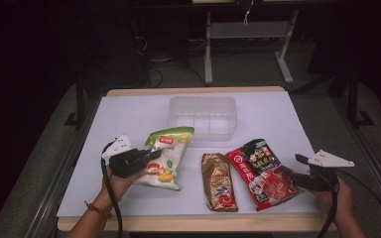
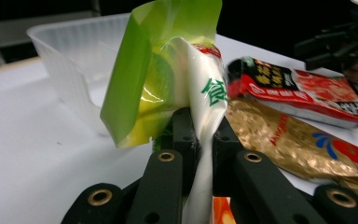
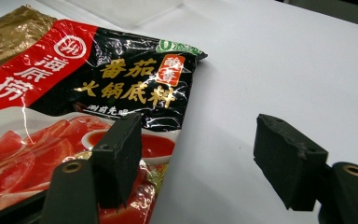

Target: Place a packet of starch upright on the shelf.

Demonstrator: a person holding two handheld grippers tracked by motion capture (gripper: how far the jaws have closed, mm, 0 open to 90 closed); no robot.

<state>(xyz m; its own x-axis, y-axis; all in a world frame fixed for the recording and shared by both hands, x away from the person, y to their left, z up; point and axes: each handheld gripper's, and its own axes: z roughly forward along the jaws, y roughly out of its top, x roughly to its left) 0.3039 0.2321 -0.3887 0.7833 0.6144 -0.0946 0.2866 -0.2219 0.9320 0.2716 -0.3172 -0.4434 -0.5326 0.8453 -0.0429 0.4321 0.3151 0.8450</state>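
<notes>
While its two black jaws pinch the edge of the green and white bag (image 2: 168,79), the left hand-held gripper (image 2: 200,140) is clamped shut on that bag, with the thin plastic squeezed flat between the pads. In the high view the left hand-held gripper (image 1: 146,156) sits at the bag's left edge, and the green and white bag (image 1: 168,156) stretches away from the jaws toward the right, its green top end pointing to the far side of the tabletop (image 1: 129,114). Seen from the left gripper view, the bag stands up out of the jaws, folded and tilted, with the clear plastic tub (image 2: 74,51) just behind it.

To the right of the bag lies a gold packet (image 1: 219,181), flat on the tabletop and apart from the bag. Next to that lies a red and black packet (image 1: 260,168), slanted.

At that packet's right edge is the right hand-held gripper (image 3: 200,158), its jaws wide apart and gripping nothing. One jaw hangs over the corner of the red and black packet (image 3: 98,84); the other is over bare tabletop. In the high view the right hand-held gripper (image 1: 297,176) sits at the packet's near right corner.

The clear plastic tub (image 1: 202,116) rests farther back, near the middle of the tabletop.
</notes>
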